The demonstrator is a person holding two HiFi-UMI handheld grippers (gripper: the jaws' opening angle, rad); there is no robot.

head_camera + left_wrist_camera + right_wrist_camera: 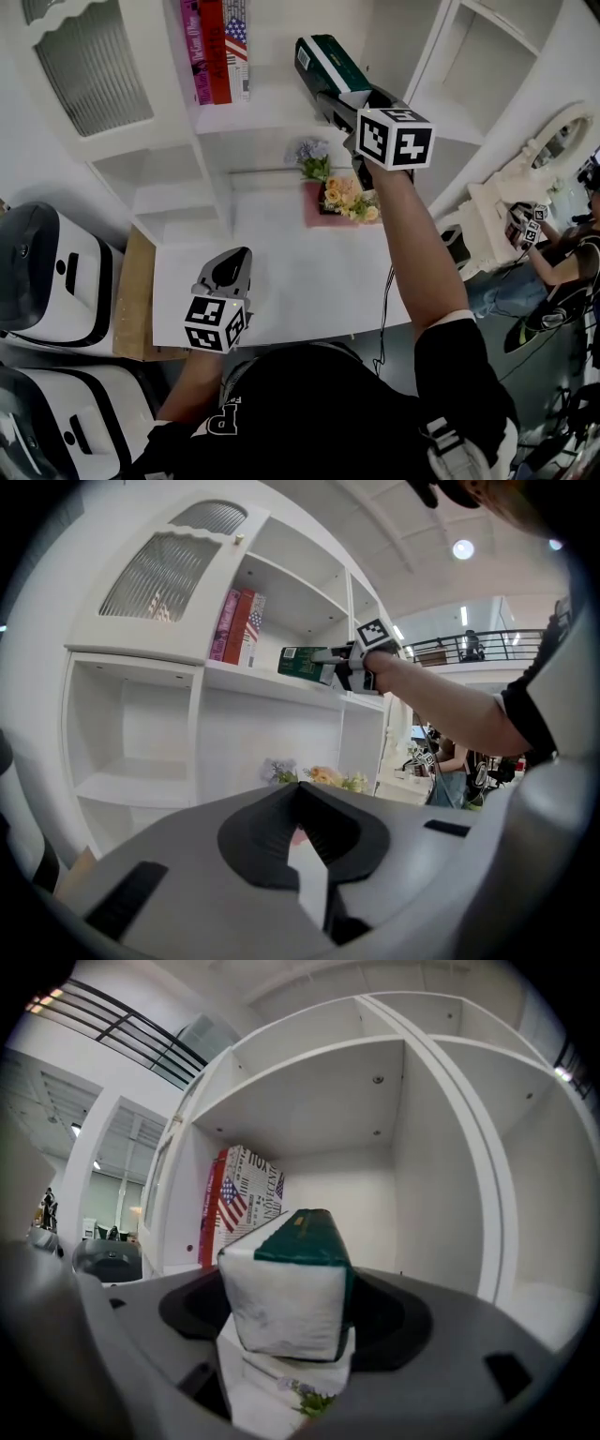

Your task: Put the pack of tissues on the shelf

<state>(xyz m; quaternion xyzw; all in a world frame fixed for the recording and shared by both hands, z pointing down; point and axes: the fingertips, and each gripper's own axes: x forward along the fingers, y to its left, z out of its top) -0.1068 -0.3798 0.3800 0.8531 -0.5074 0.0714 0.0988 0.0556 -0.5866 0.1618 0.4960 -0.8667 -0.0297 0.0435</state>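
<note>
Right gripper view shows the soft rectangular pack of tissues (286,1283), white plastic with a dark green top, clamped between the jaws of the right gripper (289,1335). The pack juts straight ahead of the jaws, so its long axis runs along the line the gripper points, and its far end aims into an open compartment of the white shelf unit (337,1180). Upright books (234,1208), red and pink with one American-flag cover, stand against the left wall of that compartment. The space to their right, in front of the pack, looks free.

Seen from the left gripper view, the pack is held level, just above the shelf board and just to the right of the books. It hangs in the air and rests on nothing yet. Whether its far end has crossed the front edge of the board cannot be told.

From the head view, the left gripper (234,267) is low over the white table (300,300), well apart from the shelf, its jaws closed together with nothing between them. A pink box of flowers (342,199) sits at the back of the table, below the pack.

The right hand is plainly the nearer one. The coming move likely calls for pushing the pack forward along its own length, lowering it onto the board, then releasing.
</note>
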